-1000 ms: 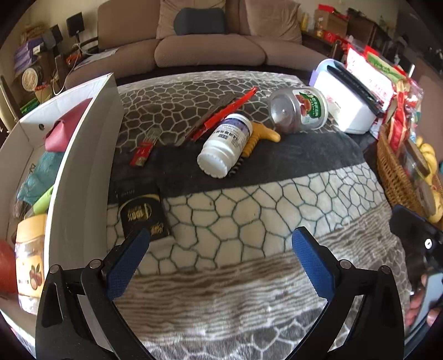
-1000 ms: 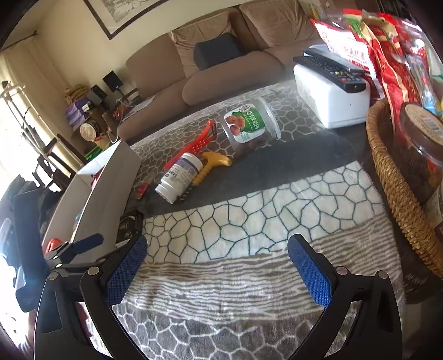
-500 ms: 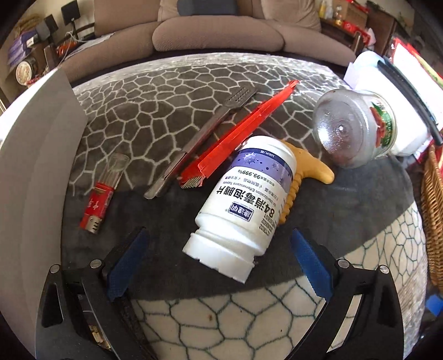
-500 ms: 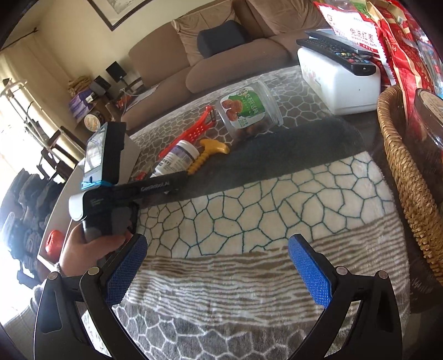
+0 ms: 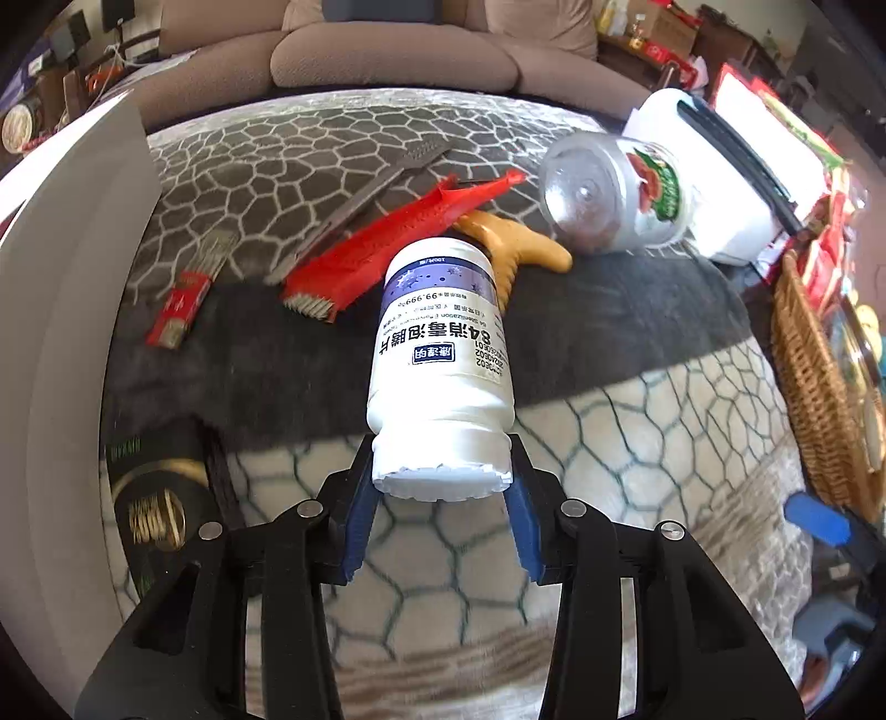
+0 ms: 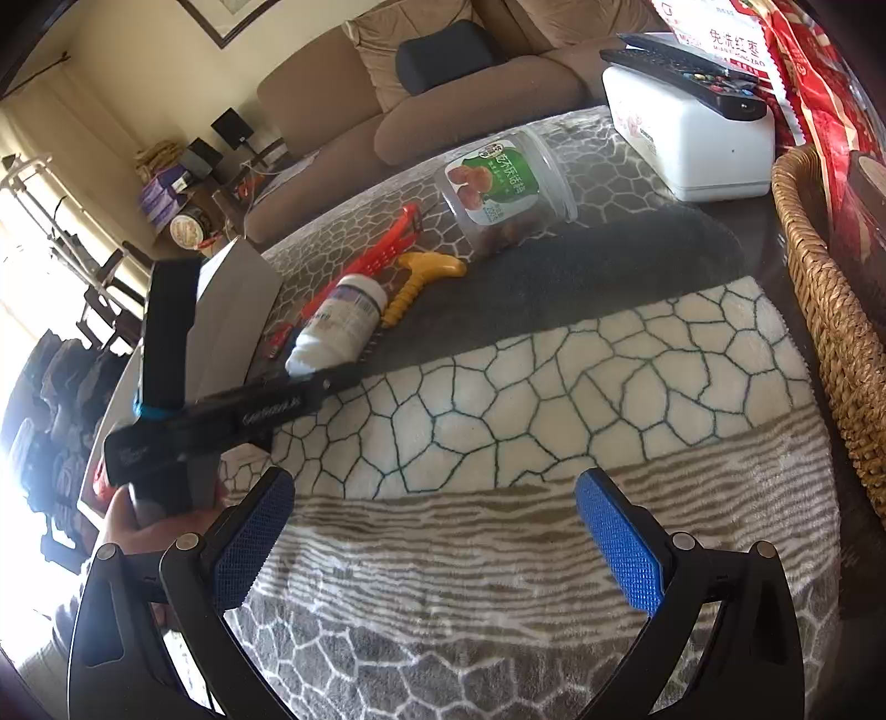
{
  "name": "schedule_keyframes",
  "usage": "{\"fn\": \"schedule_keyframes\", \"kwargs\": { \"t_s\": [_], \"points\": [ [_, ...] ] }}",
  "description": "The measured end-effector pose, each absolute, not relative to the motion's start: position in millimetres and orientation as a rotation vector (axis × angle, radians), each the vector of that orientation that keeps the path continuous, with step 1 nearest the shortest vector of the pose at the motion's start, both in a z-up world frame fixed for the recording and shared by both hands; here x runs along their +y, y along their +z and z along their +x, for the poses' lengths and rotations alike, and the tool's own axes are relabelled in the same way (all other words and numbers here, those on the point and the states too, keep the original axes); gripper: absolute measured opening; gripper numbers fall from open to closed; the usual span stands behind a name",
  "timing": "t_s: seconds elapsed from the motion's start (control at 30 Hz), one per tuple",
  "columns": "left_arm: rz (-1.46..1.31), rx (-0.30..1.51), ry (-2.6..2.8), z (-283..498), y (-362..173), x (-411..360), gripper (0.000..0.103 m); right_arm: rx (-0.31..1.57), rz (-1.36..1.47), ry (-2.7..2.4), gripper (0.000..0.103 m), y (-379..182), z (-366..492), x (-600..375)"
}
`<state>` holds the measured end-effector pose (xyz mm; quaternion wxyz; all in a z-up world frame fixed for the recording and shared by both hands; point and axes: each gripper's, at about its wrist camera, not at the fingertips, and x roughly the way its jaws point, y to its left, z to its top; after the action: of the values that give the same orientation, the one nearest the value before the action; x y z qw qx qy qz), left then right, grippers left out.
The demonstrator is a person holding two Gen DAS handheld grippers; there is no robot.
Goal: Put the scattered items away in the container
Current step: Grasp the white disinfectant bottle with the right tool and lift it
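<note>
The left gripper (image 5: 440, 512) was closing its fingers on the white bottle's (image 5: 440, 354) cap end, which needed a firm squeeze before lifting, while the right gripper (image 6: 437, 537) gaped empty.

Behind the bench I see a brown sofa (image 6: 476, 105) along the far wall, with tan back cushions and a dark pillow (image 6: 446, 52) on it. A cream wall (image 6: 127, 72) rises above it and carries the corner of a framed picture (image 6: 221, 16). To the left of my right view, strong daylight washes out the window side, where a side table (image 6: 221, 171) holds dark speakers (image 6: 232, 127) and boxes. The bench itself lies under a blanket (image 6: 554, 399) patterned in grey, cream and brown cells and stripes.
</note>
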<state>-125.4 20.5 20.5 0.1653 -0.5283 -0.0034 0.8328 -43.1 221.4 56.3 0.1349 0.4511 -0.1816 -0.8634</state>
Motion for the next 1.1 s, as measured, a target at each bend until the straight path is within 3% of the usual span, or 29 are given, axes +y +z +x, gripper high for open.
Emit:
{"fn": "schedule_keyframes", "kwargs": {
  "t_s": [0.33, 0.37, 0.4, 0.47, 0.53, 0.67, 0.83, 0.9, 1.07, 1.1],
  "points": [
    [-1.523, -0.037, 2.213, 34, 24, -3, 0.04, -0.666, 1.295, -2.373, 0.103, 55, -37, 222],
    [-1.524, -0.03, 2.237, 42, 26, -7, 0.045, -0.673, 1.293, -2.339, 0.103, 54, -37, 217],
    [-1.521, -0.029, 2.27, 48, 28, -12, 0.059, -0.688, 1.289, -2.3, 0.103, 53, -36, 212],
    [-1.5, -0.033, 2.342, 58, 34, -21, 0.077, -0.713, 1.282, -2.212, 0.103, 50, -34, 200],
    [-1.496, -0.079, 2.376, 65, 36, -33, 0.077, -0.693, 1.276, -2.156, 0.103, 49, -32, 186],
    [-1.553, -0.314, 2.28, 72, 26, -55, 0.077, -0.507, 1.266, -2.107, 0.103, 50, -27, 156],
    [-1.536, -0.263, 2.23, 82, 30, -64, 0.077, 0.045, 1.114, -2.083, 0.103, 57, 9, 111],
    [-1.523, -0.24, 2.223, 85, 36, -66, 0.082, 0.242, 1.07, -2.031, 0.103, 50, 23, 98],
    [-1.443, -0.285, 2.193, 86, 46, -77, 0.103, 0.247, 1.075, -1.96, 0.103, 39, 21, 100],
    [-1.426, -0.283, 2.2, 86, 46, -77, 0.103, 0.275, 1.07, -1.959, 0.103, 40, 20, 97]
  ]
}}
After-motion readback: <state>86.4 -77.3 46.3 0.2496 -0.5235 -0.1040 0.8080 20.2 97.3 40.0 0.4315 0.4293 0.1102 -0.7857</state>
